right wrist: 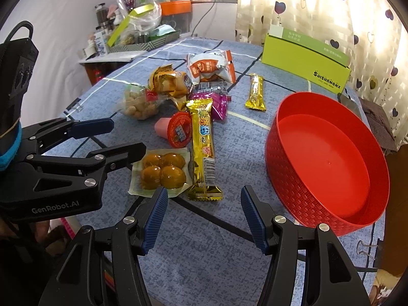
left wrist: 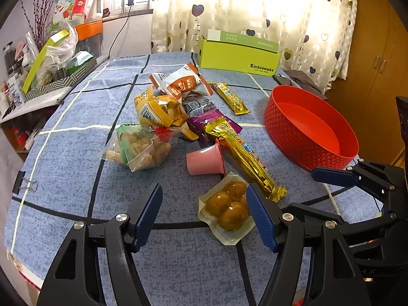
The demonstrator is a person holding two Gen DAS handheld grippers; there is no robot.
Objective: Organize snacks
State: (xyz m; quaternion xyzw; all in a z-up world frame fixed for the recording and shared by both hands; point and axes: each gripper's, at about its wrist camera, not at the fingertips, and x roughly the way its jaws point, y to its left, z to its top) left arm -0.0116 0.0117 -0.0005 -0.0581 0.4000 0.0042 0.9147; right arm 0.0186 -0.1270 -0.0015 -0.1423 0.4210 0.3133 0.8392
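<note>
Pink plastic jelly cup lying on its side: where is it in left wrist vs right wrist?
Left wrist: pink plastic jelly cup sits centre, just beyond the open left gripper.
Right wrist: cup sits left of centre, red foil lid facing the camera.
Shared landmark: long gold foil snack bar, immediately right of it in both.

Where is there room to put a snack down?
Inside the round red woven-pattern basket, which holds nothing. Also on the bare blue cloth between the long gold-wrapped bar and the basket. The heap behind the pink jelly cup is crowded.
</note>
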